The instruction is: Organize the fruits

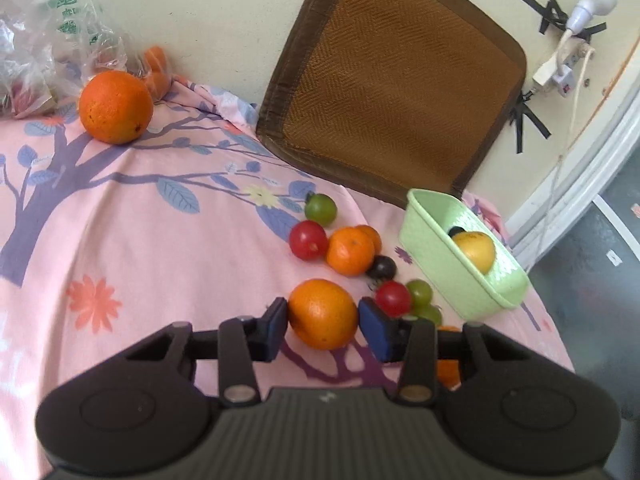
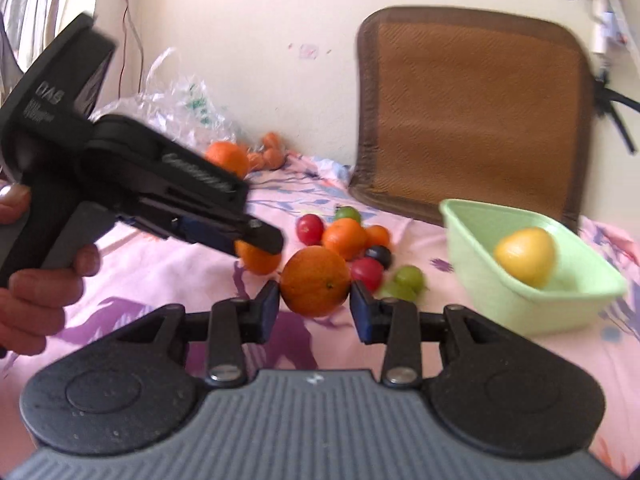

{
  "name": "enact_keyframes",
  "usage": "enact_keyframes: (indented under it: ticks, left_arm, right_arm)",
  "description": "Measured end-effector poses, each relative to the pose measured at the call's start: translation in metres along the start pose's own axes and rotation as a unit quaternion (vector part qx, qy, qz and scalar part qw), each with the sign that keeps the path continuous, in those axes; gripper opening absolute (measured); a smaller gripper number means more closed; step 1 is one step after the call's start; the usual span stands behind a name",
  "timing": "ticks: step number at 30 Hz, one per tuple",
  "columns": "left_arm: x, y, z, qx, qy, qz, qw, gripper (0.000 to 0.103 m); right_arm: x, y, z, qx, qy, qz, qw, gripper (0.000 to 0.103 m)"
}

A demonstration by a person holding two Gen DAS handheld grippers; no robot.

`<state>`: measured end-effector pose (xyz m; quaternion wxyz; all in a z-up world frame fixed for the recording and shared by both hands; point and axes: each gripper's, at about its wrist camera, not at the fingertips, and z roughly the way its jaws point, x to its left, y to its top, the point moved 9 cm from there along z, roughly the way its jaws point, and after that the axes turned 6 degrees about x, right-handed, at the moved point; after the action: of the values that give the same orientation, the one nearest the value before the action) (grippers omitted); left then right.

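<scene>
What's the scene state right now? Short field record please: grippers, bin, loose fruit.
left gripper: closed on small orange
right gripper: closed on second orange
green bin: on the cloth, right of the fruit; holds a yellow fruit
loose fruit cluster: red, green, orange and dark pieces beside the bin
large orange: apart, by the plastic bag
surface: pink floral cloth

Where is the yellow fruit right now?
The yellow fruit lies inside the pale green tub on the right of both views, just right of the pile of small fruits.
</scene>
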<state>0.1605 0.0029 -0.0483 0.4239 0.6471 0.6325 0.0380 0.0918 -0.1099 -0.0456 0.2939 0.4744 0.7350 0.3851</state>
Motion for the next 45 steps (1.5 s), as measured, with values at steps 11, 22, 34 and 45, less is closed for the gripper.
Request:
enact_keyframes:
  ticks: [11,22,34,45]
  left_arm:
    - [-0.075,-0.07,-0.028,0.004,-0.01,0.136,0.9906,0.04]
    - [-0.076,-0.081,-0.014,0.002,0.047,0.166,0.985,0.048]
    - [-0.127,-0.039,0.001,-0.01,-0.005,0.192,0.9813,0.04]
    - [-0.168,0.029,0.057,-0.029,-0.029,0.182,0.9824,0.04]
  right_arm:
    - [-0.051,-0.06,-0.057,0.032,-0.059,0.066,0.996,0.041]
    - [-0.05,-0.066,-0.052,0.033,-0.047,0.072,0.996,0.041]
    - [-0.092,-0.029,-0.064,-0.041,-0.082,0.087,0.992,0.018]
    - [-0.14,-0.027,-0.042,-0.013,-0.053,0.138,0.989,0.027]
